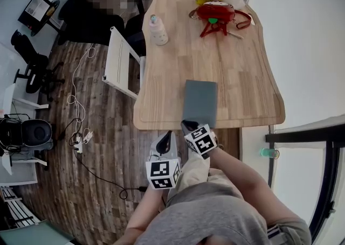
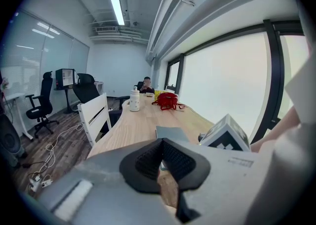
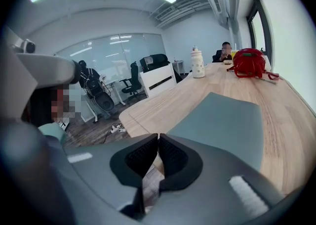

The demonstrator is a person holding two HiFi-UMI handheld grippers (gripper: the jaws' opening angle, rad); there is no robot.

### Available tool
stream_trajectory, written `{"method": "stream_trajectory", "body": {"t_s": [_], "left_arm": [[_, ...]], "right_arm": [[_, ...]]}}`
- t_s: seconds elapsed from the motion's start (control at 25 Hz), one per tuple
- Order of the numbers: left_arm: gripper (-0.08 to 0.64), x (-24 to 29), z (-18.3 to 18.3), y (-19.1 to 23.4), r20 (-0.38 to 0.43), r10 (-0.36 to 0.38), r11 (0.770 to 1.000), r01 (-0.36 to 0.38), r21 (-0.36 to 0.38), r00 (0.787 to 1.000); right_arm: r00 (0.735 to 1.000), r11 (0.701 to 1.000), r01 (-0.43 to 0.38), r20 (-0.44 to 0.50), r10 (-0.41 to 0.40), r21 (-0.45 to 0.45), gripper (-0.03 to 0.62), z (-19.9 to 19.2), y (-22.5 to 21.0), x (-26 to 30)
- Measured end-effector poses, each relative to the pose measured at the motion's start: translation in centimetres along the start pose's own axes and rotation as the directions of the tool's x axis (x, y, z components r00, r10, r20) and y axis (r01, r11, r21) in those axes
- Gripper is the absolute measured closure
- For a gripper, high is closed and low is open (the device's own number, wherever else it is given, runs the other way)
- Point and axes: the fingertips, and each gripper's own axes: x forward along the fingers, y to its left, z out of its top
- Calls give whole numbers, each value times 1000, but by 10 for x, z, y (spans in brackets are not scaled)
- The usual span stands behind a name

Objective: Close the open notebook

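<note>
1. The notebook [image 1: 200, 103] is lying flat in the lower centre of the head view, on the near end of the wooden counter [image 1: 232, 71]; its grey cover is facing up and no pages are showing, so it is looking already shut.
2. The left claw [image 1: 166, 139] is hovering below the counter's near edge, just left of lower centre and clear of the notebook; in the left gripper view its jaws are sitting together with nothing between them.
3. The right claw [image 1: 188, 127] is hanging just beside the notebook's near edge; whether it is touching the cover I cannot tell; in the right gripper view its jaws are meeting on nothing, with the grey cover spreading out beyond them, right of centre.
4. Judging by how things are lying, the closing itself is looking done; nothing seems to be remaining except drawing both claws clear.
5. A red bag [image 1: 215, 12] and a white bottle [image 1: 158, 30] are standing in the upper part of the frame, well apart from the notebook and playing no part.
</note>
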Motion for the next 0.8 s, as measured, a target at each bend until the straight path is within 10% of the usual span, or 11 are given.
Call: {"method": "stream_trajectory", "body": {"t_s": [0.8], "left_arm": [[555, -18, -3, 3, 22, 24, 1000, -24, 0, 999]], "right_arm": [[1000, 1000, -6, -17, 6, -8, 511, -12, 9, -4]]}}
